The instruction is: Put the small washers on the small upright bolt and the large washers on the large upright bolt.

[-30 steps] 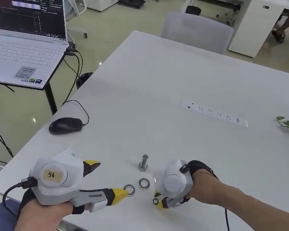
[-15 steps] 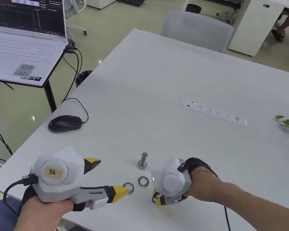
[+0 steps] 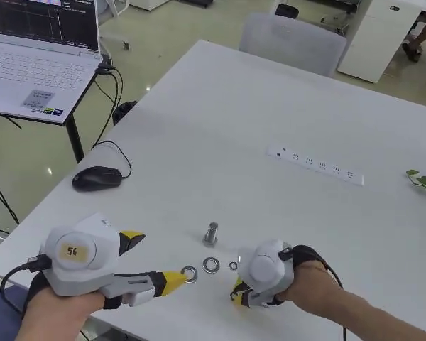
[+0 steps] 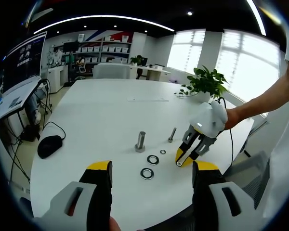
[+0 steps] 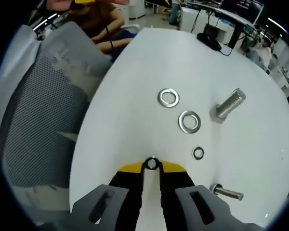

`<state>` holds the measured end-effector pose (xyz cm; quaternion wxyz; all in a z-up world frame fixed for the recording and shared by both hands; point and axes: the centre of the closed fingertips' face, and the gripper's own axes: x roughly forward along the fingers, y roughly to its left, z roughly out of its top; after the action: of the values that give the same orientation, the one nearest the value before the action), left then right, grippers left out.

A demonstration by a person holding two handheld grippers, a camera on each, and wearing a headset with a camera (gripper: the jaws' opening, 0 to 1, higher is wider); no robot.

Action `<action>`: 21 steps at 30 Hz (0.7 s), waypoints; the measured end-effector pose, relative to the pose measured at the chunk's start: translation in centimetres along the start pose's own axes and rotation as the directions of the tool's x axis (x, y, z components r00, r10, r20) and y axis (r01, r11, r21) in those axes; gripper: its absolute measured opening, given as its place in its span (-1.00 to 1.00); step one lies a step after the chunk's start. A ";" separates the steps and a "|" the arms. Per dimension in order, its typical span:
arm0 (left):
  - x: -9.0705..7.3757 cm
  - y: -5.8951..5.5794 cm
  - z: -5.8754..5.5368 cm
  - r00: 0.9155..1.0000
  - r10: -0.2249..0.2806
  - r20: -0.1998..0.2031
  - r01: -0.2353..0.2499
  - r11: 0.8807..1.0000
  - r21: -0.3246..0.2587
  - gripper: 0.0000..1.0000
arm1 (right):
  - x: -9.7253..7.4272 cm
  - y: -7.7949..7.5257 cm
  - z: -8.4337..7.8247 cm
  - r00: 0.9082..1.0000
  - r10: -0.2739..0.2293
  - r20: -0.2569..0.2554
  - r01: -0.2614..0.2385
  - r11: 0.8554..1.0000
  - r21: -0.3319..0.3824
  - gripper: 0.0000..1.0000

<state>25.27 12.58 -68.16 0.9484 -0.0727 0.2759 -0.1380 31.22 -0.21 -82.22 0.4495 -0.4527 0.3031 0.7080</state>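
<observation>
The large upright bolt (image 3: 211,234) (image 4: 140,141) (image 5: 228,105) stands near the table's front edge. Two large washers (image 3: 190,273) (image 3: 211,265) (image 5: 168,97) (image 5: 189,121) lie flat in front of it. A small washer (image 3: 233,266) (image 4: 163,152) (image 5: 198,153) lies beside them. The small bolt (image 4: 172,134) (image 5: 226,192) stands a little to the right. My right gripper (image 3: 238,291) (image 4: 180,159) (image 5: 151,166) sits low by the front edge, shut on another small washer (image 5: 151,163). My left gripper (image 3: 174,281) (image 4: 152,166) is open, its tips just short of the nearest large washer.
A black mouse (image 3: 96,177) (image 4: 49,146) lies at the table's left edge, a white power strip (image 3: 316,168) across the middle. A laptop (image 3: 35,42) stands on a side stand at left, a grey chair (image 3: 291,44) at the far end, and a plant (image 4: 205,82) at the right.
My right gripper has drawn back slightly to the right and toward the front edge, uncovering the small washer on the table. The left gripper has barely moved.
</observation>
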 end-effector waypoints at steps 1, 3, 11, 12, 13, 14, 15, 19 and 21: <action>0.0 0.0 0.0 1.000 -0.001 0.001 0.001 1.000 -0.001 0.34 | -0.1 0.0 -0.2 1.000 -0.002 0.005 0.002 1.000 0.024 -0.73; 0.1 0.0 0.0 1.000 -0.002 0.001 0.002 1.000 -0.001 0.34 | -0.4 0.0 -0.6 1.000 -0.014 0.017 0.013 0.998 0.062 -0.73; 0.2 -0.2 0.0 1.000 -0.006 0.002 0.006 1.000 -0.001 0.34 | -1.6 -0.3 -1.6 0.997 -0.057 0.059 0.044 0.978 0.205 -0.73; 0.2 -0.2 0.1 1.000 -0.007 0.002 0.007 1.000 -0.001 0.34 | -1.9 -0.4 -1.7 0.995 -0.068 0.067 0.051 0.973 0.225 -0.73; 0.2 -0.2 0.1 1.000 -0.008 0.003 0.008 1.000 -0.001 0.34 | -2.1 -0.5 -1.8 0.994 -0.076 0.073 0.057 0.970 0.237 -0.73; 0.2 -0.2 0.0 1.000 -0.008 0.002 0.008 1.000 -0.001 0.34 | -2.4 -0.7 -1.9 0.993 -0.086 0.077 0.064 0.965 0.254 -0.73; 0.2 -0.2 0.0 1.000 -0.008 0.001 0.008 1.000 -0.001 0.34 | -2.6 -0.8 -2.1 0.993 -0.094 0.077 0.070 0.962 0.262 -0.73; 0.2 -0.3 0.0 1.000 -0.010 0.001 0.010 1.000 -0.001 0.34 | -3.9 -1.6 -2.4 0.988 -0.136 0.080 0.108 0.952 0.285 -0.74; 0.3 -0.3 0.1 1.000 -0.011 0.001 0.011 1.000 0.000 0.34 | -4.7 -2.2 -2.6 0.983 -0.161 0.085 0.129 0.945 0.301 -0.74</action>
<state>25.47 12.18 -68.14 0.9478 -0.0743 0.2749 -0.1433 35.05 -3.17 -79.08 0.5785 -0.3628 0.3457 0.6436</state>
